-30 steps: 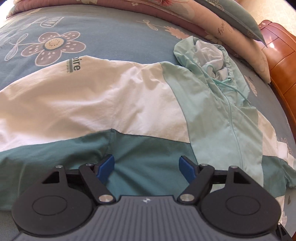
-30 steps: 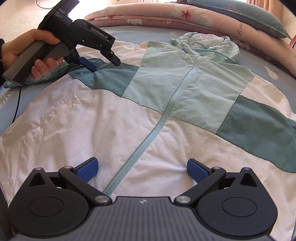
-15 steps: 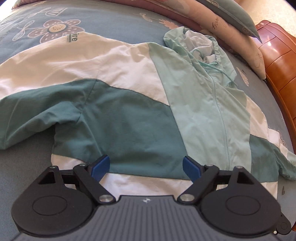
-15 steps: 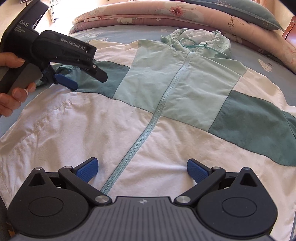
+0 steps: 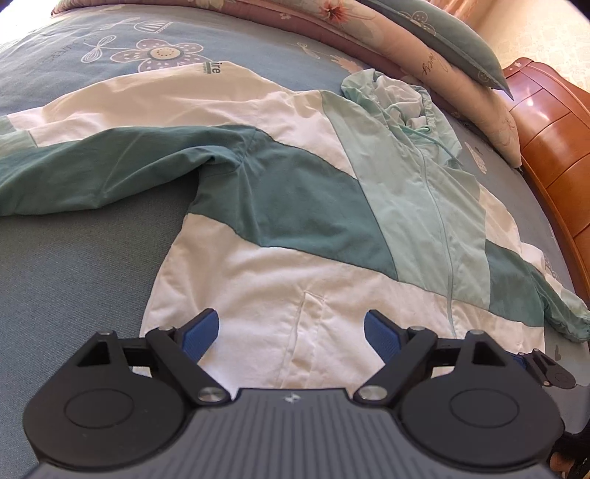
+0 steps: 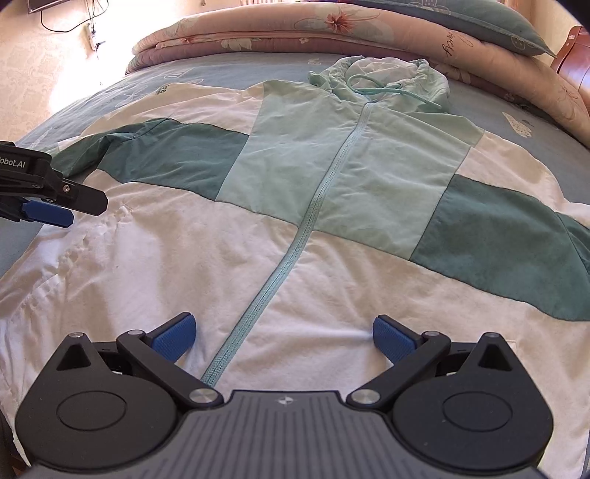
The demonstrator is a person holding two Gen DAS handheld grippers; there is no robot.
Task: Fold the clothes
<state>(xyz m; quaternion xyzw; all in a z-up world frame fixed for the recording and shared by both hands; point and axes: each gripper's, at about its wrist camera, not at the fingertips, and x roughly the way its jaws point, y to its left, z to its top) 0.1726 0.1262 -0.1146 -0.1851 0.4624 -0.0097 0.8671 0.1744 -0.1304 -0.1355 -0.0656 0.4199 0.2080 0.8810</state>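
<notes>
A hooded zip jacket (image 6: pixel 317 191) in white, mint and dark teal lies flat, front up, on the bed, hood toward the pillows. Its one sleeve (image 5: pixel 92 173) stretches out to the left. My left gripper (image 5: pixel 291 335) hangs open over the white lower panel near the jacket's side edge, with nothing between its blue pads. In the right wrist view the left gripper (image 6: pixel 55 206) shows at the left edge, over the jacket's side. My right gripper (image 6: pixel 282 337) stands open above the hem, with the zip (image 6: pixel 295 254) running between its fingers.
The bed sheet (image 5: pixel 73 272) is grey-blue with flower prints. A folded quilt (image 6: pixel 295 33) and a teal pillow (image 5: pixel 453 40) lie along the head of the bed. A wooden bed frame (image 5: pixel 553 154) borders the right side.
My left gripper has drawn back from the dark teal underarm area toward the white lower panel, and its jaws stand a little wider. The right gripper has stayed over the hem.
</notes>
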